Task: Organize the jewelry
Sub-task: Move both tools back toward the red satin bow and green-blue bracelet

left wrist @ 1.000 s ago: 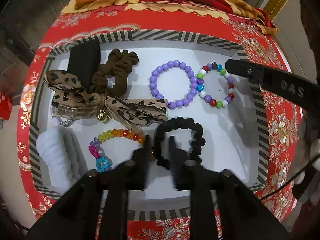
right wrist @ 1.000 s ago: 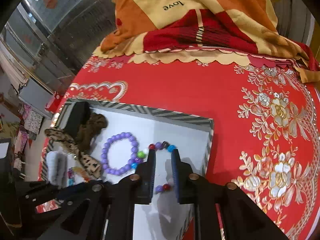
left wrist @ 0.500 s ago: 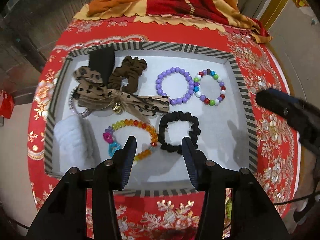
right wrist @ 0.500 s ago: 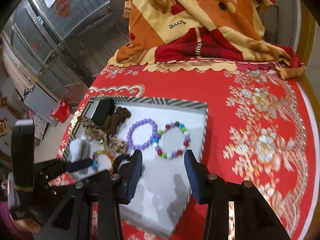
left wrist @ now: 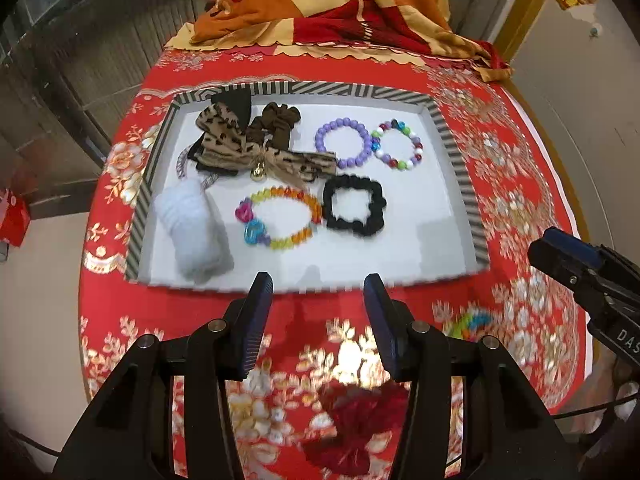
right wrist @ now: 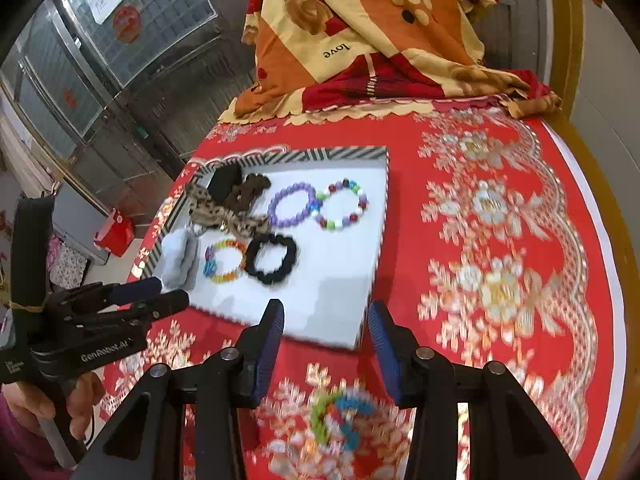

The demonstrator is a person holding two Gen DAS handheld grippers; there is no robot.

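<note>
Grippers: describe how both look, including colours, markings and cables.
Both are black, angular two-finger tools with blue ribbed pads. The left gripper shows silver screw heads; seen from the right wrist, its body reads "GenRobot.AI" in white. The right gripper carries white "DAS" lettering, seen from the left wrist. Thin black cables trail beside the left one. A purple sleeve shows.

The worktop is covered by a red cloth (right wrist: pixel 400 216) patterned with gold flowers. A folded blanket (right wrist: pixel 360 40) is seen at its far edge. A red box (right wrist: pixel 116 232), possibly, stands on the floor beyond.
</note>
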